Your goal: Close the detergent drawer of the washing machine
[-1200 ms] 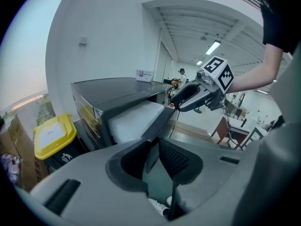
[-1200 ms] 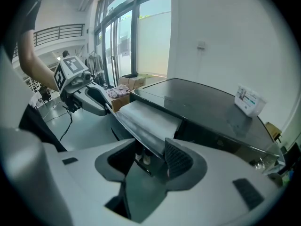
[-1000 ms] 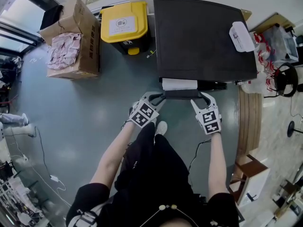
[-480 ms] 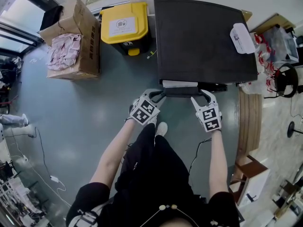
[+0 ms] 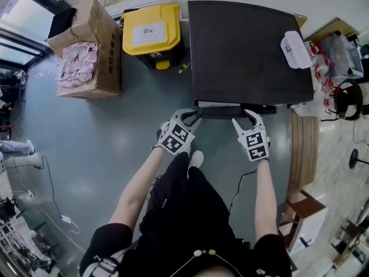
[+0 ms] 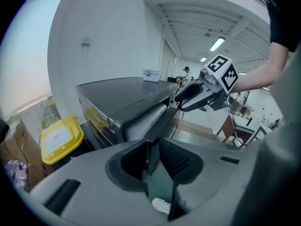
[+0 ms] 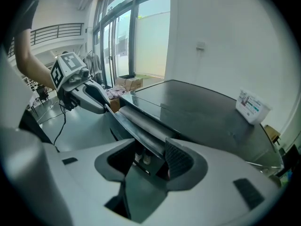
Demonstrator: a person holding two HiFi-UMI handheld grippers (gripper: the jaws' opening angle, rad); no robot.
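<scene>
The dark washing machine [image 5: 248, 51] stands ahead of me. Its detergent drawer [image 5: 220, 112] juts slightly from the front, and only a thin white strip [image 5: 216, 103] of the drawer body shows. My left gripper [image 5: 193, 116] is at the left end of the drawer front. In the left gripper view the dark front panel [image 6: 162, 121] runs between the jaws of that gripper [image 6: 151, 157], which pinch its end. My right gripper [image 5: 245, 116] is at the right end. In the right gripper view its jaws [image 7: 153, 161] straddle the panel [image 7: 136, 126] with a gap on the left side.
A yellow-lidded bin [image 5: 151, 32] and an open cardboard box [image 5: 86, 51] stand left of the machine. A white pack [image 5: 294, 44] lies on the machine's top. A wooden bench [image 5: 304, 149] runs along the right. My shoe [image 5: 196, 157] is below the drawer.
The drawer has slid into the machine: the white strip shrank from a broad band to a thin line. Both grippers followed it a little toward the machine.
</scene>
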